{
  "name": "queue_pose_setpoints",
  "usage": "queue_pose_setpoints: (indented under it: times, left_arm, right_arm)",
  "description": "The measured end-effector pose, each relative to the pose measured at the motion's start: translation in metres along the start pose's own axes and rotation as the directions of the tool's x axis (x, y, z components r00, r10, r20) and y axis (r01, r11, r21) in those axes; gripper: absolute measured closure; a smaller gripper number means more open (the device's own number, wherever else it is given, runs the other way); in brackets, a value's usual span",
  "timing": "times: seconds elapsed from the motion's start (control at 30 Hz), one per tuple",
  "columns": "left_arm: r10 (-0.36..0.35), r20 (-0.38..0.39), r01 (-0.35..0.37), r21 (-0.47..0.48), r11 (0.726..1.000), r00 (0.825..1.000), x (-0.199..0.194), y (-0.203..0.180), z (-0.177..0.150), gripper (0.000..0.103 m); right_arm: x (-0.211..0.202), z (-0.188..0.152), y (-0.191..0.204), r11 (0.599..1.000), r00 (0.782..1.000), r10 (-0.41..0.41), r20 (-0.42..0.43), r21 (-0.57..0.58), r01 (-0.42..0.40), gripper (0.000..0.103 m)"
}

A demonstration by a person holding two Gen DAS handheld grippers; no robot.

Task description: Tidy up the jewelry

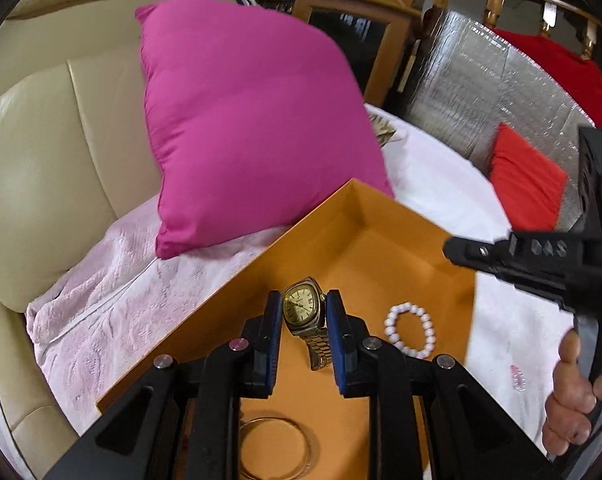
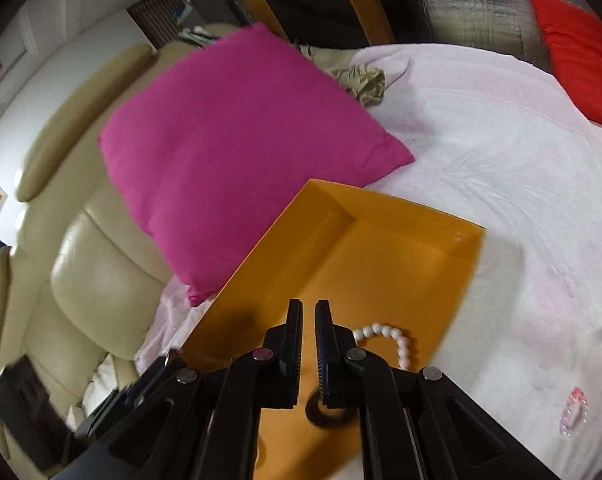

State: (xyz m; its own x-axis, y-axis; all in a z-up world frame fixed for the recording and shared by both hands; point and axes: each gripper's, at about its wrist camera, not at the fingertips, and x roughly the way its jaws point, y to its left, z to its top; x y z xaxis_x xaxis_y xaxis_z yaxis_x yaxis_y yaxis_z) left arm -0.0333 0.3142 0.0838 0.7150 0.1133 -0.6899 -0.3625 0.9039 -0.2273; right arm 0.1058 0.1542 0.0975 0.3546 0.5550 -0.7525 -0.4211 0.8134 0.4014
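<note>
holding the gold watch [image 1: 304,307] upright, face toward the camera, band hanging down, left gripper [image 1: 304,316] was clamped on it over the orange box [image 1: 401,240]; right gripper [image 2: 308,334] sat nearly closed, empty.

The tray [image 1: 385,248] sits on the bed [image 1: 441,176], the pillow [image 1: 245,128] behind it; bracelet [image 1: 411,330] and bangle [image 1: 275,446] lie inside.

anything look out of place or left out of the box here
One piece does: a small clear pinkish item lies on the white blanket, outside the orange box, while the pearl bracelet and gold bangle sit inside. The gold watch is between the left hand-held gripper's fingers, over the box.
</note>
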Motion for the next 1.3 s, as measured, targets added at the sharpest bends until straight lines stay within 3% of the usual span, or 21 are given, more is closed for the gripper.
queue_pose_setpoints:
  times: [0.13, 0.3, 0.37, 0.43, 0.57, 0.67, 0.77, 0.97, 1.0, 1.07, 1.13, 1.23, 1.3]
  left_arm:
    - [-0.006, 0.017, 0.006, 0.006, 1.0, 1.0, -0.003, 0.0, 0.002, 0.08]
    - [-0.031, 0.042, 0.03, 0.031, 0.999, 0.999, -0.013, -0.01, 0.002, 0.08]
    - [-0.026, 0.058, 0.023, 0.046, 0.999, 0.998, -0.018, -0.016, 0.002, 0.08]
    - [-0.018, 0.07, 0.014, 0.056, 0.998, 0.997, -0.021, -0.022, 0.001, 0.08]
    - [0.0, 0.092, -0.006, 0.071, 0.997, 0.996, -0.025, -0.033, -0.002, 0.08]
    - [0.024, 0.094, -0.033, 0.088, 0.996, 0.995, -0.022, -0.043, -0.004, 0.08]
    - [0.039, 0.094, -0.048, 0.099, 0.994, 0.995, -0.02, -0.051, -0.007, 0.08]
    - [0.044, 0.092, -0.055, 0.121, 0.991, 0.995, -0.017, -0.059, -0.008, 0.08]
    - [0.042, 0.094, -0.053, 0.121, 0.991, 0.995, -0.017, -0.059, -0.007, 0.08]
    - [0.04, 0.097, -0.051, 0.116, 0.992, 0.995, -0.017, -0.057, -0.006, 0.08]
    - [0.034, 0.094, -0.045, 0.111, 0.993, 0.995, -0.017, -0.055, -0.005, 0.08]
    - [0.021, 0.098, -0.031, 0.107, 0.994, 0.995, -0.021, -0.05, -0.005, 0.08]
    - [0.017, 0.103, -0.027, 0.098, 0.995, 0.995, -0.023, -0.047, -0.005, 0.08]
  right_arm:
    - [-0.009, -0.003, -0.001, 1.0, 1.0, 0.0, 0.016, -0.002, 0.0, 0.095]
    - [-0.073, -0.028, -0.04, 0.999, 0.999, -0.036, 0.029, -0.012, 0.036, 0.09]
    - [-0.111, -0.049, -0.073, 0.995, 0.994, -0.096, 0.047, -0.002, 0.096, 0.077]
    - [-0.152, -0.076, -0.118, 0.988, 0.987, -0.149, 0.062, 0.053, 0.146, 0.052]
    - [-0.212, -0.127, -0.21, 0.941, 0.956, -0.29, 0.054, 0.201, 0.274, 0.048]
    - [-0.223, -0.156, -0.26, 0.9, 0.946, -0.325, 0.014, 0.312, 0.304, 0.048]
    - [-0.212, -0.171, -0.286, 0.878, 0.947, -0.32, -0.007, 0.372, 0.3, 0.05]
    - [-0.167, -0.171, -0.289, 0.855, 0.934, -0.347, -0.085, 0.382, 0.352, 0.051]
    - [-0.16, -0.172, -0.285, 0.849, 0.922, -0.373, -0.103, 0.364, 0.384, 0.052]
    - [-0.155, -0.173, -0.274, 0.831, 0.886, -0.45, -0.109, 0.312, 0.46, 0.067]
    - [-0.153, -0.173, -0.27, 0.83, 0.879, -0.466, -0.098, 0.295, 0.473, 0.091]
    - [-0.162, -0.168, -0.261, 0.826, 0.874, -0.484, -0.05, 0.304, 0.475, 0.095]
    - [-0.173, -0.161, -0.248, 0.85, 0.889, -0.458, 0.016, 0.3, 0.433, 0.095]
